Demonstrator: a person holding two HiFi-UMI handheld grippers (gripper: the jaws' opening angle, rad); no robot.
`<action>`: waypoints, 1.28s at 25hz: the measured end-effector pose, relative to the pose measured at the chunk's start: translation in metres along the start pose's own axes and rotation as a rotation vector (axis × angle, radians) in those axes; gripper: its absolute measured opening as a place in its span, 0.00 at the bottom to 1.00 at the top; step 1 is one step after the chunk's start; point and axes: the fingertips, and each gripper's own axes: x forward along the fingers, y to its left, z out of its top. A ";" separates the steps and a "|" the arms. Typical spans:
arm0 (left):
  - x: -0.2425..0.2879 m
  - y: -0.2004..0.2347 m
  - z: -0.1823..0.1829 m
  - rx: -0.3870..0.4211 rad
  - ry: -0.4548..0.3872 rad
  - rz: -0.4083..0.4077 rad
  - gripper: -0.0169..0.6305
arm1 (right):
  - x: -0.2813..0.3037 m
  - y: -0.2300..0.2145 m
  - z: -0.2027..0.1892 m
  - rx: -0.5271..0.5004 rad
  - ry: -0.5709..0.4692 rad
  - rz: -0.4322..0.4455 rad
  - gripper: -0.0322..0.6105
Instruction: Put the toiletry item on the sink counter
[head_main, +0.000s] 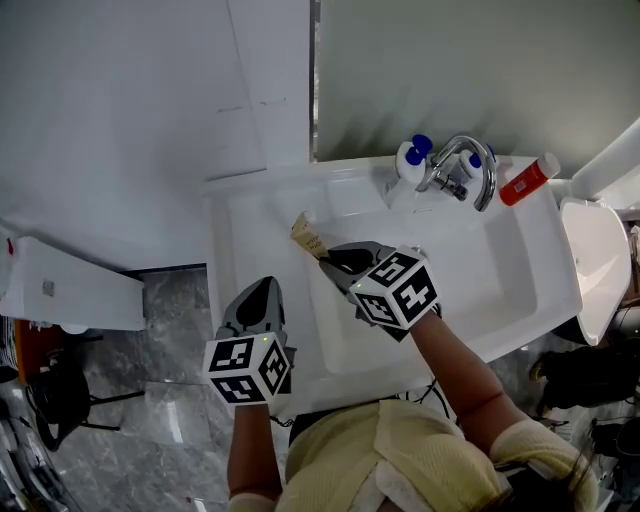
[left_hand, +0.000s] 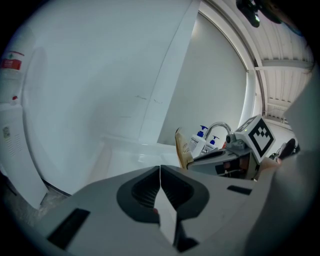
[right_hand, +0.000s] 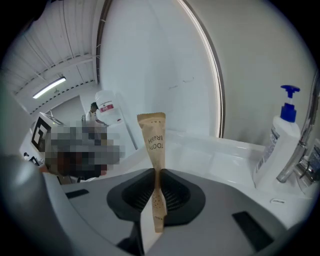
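With my right tongs (right_hand: 156, 172) clamped thinly on the toothbrush packet (right_hand: 153, 140) and left tongs (left_hand: 160, 170) closed empty, it may slip into the sink bowl (head_main: 480, 285) beneath them.

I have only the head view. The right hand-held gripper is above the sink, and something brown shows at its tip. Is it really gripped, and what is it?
Observer: Yes. The right gripper view shows the right hand-held gripper shut on a brown paper packet printed "TOOTH BRUSH".
Operator: And the left hand-held gripper, does it hold anything?
Observer: No. The left gripper view shows its jaws together with nothing between them.
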 end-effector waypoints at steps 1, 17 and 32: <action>0.001 0.003 0.000 -0.002 0.000 0.001 0.09 | 0.006 0.001 0.002 0.002 0.004 0.005 0.14; 0.014 0.052 -0.006 -0.021 -0.018 0.073 0.09 | 0.072 -0.006 0.005 0.011 0.083 -0.049 0.14; 0.015 0.070 -0.016 -0.055 -0.008 0.078 0.09 | 0.112 -0.002 0.015 -0.025 0.062 -0.066 0.15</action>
